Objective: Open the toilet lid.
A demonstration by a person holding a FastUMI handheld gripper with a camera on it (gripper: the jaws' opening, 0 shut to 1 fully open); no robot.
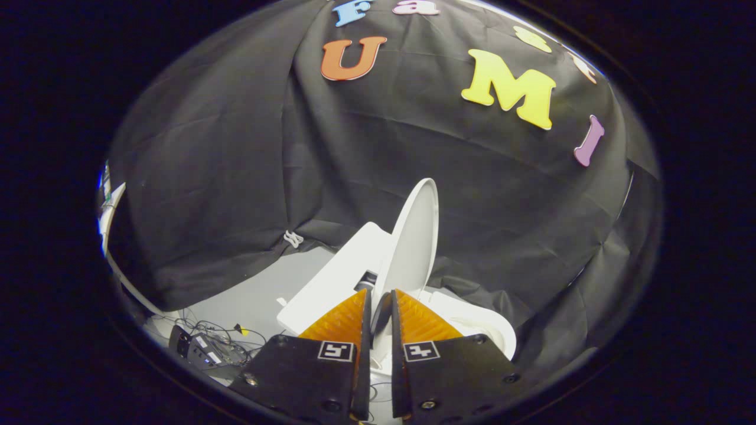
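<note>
1. Your tongs [378, 301] are nearly closed, with only a narrow gap between the two fingers.
2. The near edge of the toilet lid [413, 236] sits in that gap; you appear to pinch it, though whether both fingers press on it cannot be told.
3. The lid stands raised, nearly upright, rising from between your fingers towards the far black cloth wall [236, 177].
4. The white tank [336, 271] lies just left of the lid, beyond your left finger.
5. The open bowl rim [484, 324] shows to the right, just past your right finger.
6. A tangle of cables and a dark box [201, 345] rest on the floor [254, 295], near left.
</note>
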